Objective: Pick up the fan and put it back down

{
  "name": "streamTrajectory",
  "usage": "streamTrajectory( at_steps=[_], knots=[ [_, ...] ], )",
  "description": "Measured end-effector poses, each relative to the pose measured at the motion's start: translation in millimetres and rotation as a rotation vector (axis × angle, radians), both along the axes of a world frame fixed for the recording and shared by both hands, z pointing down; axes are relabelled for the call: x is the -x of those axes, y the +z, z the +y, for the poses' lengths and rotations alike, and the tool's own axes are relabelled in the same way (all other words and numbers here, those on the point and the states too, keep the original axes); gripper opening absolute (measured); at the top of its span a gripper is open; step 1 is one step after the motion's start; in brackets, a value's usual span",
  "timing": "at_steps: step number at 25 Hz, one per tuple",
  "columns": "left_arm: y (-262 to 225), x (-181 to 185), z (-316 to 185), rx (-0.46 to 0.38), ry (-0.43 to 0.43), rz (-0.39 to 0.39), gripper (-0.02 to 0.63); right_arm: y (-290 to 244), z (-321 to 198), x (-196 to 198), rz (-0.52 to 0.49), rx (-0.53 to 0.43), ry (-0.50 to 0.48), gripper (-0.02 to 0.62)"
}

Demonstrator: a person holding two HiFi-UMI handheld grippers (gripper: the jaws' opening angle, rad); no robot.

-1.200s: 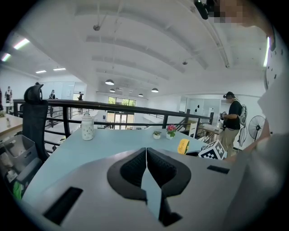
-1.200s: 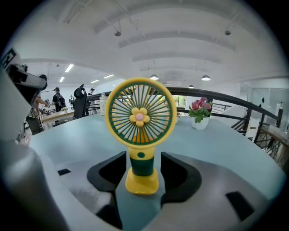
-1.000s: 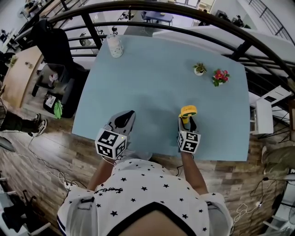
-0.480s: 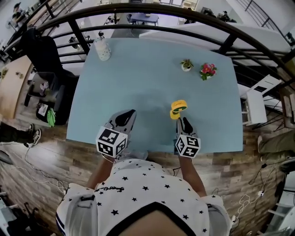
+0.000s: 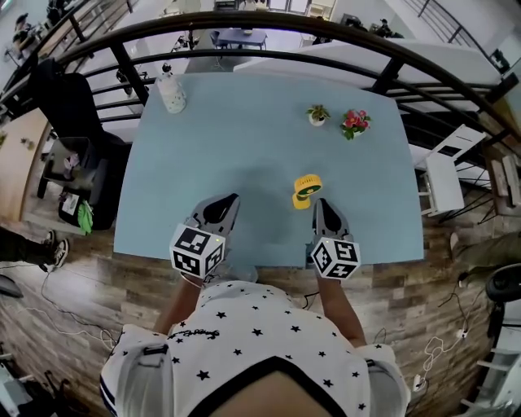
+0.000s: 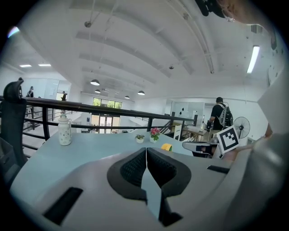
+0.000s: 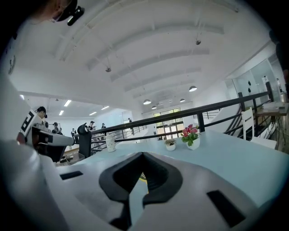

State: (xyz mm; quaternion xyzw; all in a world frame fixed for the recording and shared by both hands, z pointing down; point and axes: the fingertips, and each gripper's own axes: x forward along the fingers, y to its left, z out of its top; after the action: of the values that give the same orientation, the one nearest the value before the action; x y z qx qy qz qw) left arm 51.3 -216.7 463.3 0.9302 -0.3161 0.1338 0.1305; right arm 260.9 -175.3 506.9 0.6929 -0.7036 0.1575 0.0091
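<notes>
At the right tongs (image 5: 319,203): just closed, tips pressed together, nothing caught between. Through the slit below those tips, in the right gripper view, only a sliver of yellow. At the left tongs (image 5: 227,199): likewise shut tight and empty, held over the near edge of the counter (image 5: 244,155). Just ahead of the right tongs and a touch toward the left ones, on the pale blue counter top: the small yellow fan (image 5: 307,188), outside the tips, gripped by neither. From the left gripper view, off to the right of the shut tips, close by the other tongs. Farther out, near the far edge: a little green plant pot (image 5: 317,116) with a pot of pink flowers (image 5: 353,123) just beside it, and well apart at the far left corner a white bottle (image 5: 172,92). Beyond that, a dark railing (image 5: 244,16)
</notes>
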Motion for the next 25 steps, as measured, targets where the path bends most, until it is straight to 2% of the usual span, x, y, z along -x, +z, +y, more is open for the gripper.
streamTrajectory(
  at_steps=[7, 25],
  knots=[
    [-1, 7, -2, -0.005, -0.002, 0.005, 0.029, -21, -3, 10, 0.009, -0.051, -0.014, -0.002],
    [4, 19, -3, 0.008, -0.006, 0.007, 0.029, -26, -7, 31, -0.001, -0.054, -0.051, -0.002]
  ],
)
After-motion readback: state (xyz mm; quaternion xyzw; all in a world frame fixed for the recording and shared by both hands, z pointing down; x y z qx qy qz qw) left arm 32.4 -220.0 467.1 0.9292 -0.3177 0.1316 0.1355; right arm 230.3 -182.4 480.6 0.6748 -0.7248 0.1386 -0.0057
